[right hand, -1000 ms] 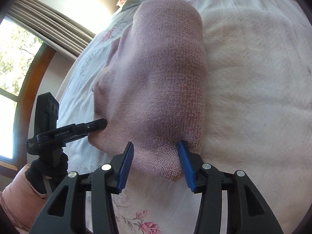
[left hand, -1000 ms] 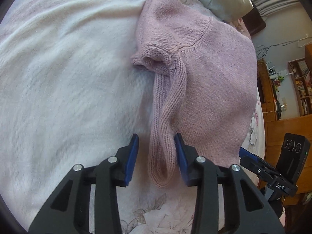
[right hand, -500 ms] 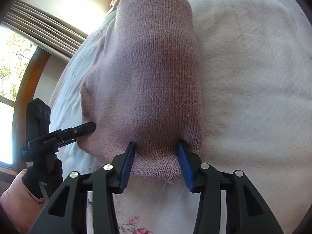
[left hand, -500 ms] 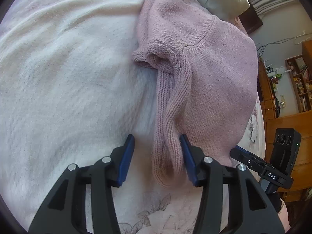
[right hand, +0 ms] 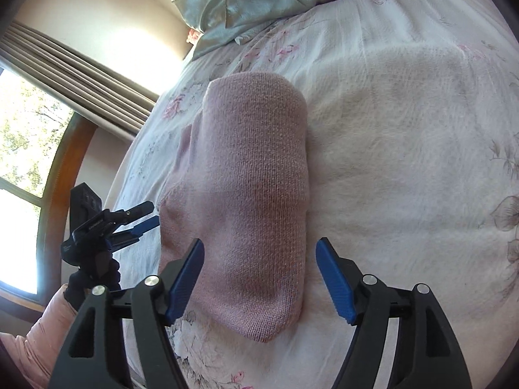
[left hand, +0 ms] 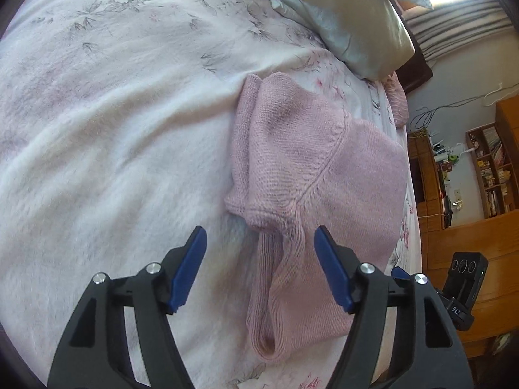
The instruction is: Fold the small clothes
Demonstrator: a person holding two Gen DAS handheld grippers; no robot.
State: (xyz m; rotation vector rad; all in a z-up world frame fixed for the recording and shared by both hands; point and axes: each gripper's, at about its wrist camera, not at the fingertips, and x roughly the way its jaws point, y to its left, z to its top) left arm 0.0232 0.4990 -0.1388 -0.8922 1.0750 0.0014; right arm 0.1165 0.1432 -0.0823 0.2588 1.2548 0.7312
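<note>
A small pink knitted sweater point(left hand: 324, 175) lies folded on the white floral bedspread point(left hand: 113, 146). In the left wrist view its ribbed sleeve point(left hand: 275, 291) trails toward me, passing between the fingers of my left gripper point(left hand: 261, 267), which is open and held above it. The right wrist view shows the same sweater point(right hand: 253, 201) as a smooth folded pad. My right gripper point(right hand: 259, 277) is open, its blue pads either side of the near end, nothing clamped. The left gripper point(right hand: 129, 223) also shows at the left of the right wrist view, beside the sweater.
Pale satin pillows point(left hand: 353, 22) lie at the head of the bed. Wooden shelves and cabinets point(left hand: 470, 194) stand beyond the bed's right edge. A window with curtains point(right hand: 65, 74) is on the other side. A pink sleeve point(right hand: 42, 334) shows at the lower left.
Both grippers have opened wider and drawn back, so the sweater looks smaller and more of the bed shows. The sleeve and the sweater's near end now lie free on the bedspread.
</note>
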